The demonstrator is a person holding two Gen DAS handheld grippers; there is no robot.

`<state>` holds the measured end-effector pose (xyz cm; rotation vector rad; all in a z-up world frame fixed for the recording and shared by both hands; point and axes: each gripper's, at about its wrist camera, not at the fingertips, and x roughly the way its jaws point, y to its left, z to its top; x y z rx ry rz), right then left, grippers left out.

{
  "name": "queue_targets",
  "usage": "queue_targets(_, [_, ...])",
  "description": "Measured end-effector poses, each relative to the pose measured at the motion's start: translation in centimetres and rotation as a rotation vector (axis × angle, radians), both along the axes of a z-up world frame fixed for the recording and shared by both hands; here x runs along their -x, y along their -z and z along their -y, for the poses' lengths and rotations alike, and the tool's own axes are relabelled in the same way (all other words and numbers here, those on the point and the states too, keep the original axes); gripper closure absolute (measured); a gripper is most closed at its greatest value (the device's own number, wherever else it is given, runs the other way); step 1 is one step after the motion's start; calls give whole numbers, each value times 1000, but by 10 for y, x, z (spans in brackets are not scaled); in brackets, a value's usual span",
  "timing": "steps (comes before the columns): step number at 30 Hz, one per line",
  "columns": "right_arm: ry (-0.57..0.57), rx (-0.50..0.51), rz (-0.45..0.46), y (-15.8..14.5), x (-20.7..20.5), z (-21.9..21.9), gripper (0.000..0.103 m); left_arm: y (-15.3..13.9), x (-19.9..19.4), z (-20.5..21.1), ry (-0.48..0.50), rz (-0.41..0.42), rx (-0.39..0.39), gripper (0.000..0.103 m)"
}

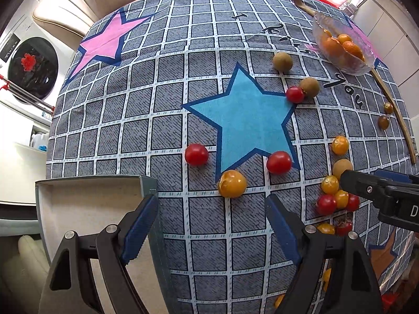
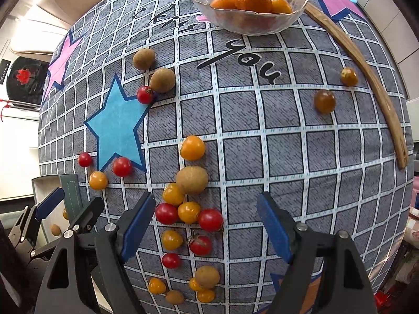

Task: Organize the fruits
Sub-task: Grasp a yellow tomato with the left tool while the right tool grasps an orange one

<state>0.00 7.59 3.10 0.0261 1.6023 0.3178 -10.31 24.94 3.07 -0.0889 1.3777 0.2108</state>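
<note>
Red and yellow cherry tomatoes and brown longans lie scattered on the checked tablecloth (image 1: 157, 120). My left gripper (image 1: 212, 222) is open and empty, just short of a yellow tomato (image 1: 232, 184) and two red tomatoes (image 1: 196, 154) (image 1: 279, 162). A grey box (image 1: 91, 204) sits at its left finger. My right gripper (image 2: 207, 225) is open and empty over a cluster of tomatoes (image 2: 189, 212) and a longan (image 2: 192, 179). A glass bowl (image 2: 248, 24) of oranges stands at the far side. The right gripper shows in the left wrist view (image 1: 379, 191).
A curved wooden stick (image 2: 377, 91) lies along the table's right edge. Two darker fruits (image 2: 324, 101) (image 2: 348, 76) sit near it. The grey box (image 2: 52, 209) holds a couple of small fruits. Chairs (image 1: 78, 7) and a washing machine (image 1: 31, 68) stand beyond the table's left edge.
</note>
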Motion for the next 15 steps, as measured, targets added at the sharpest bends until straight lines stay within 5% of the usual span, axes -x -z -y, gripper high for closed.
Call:
queue_targets(13, [-68,54,73,13,-13,-23,41,23,-13,4,2,6,-17,19])
queue_targets(15, [-85,68,86,12,-13,-30,51,23,-12,5,-2,10,-11,24])
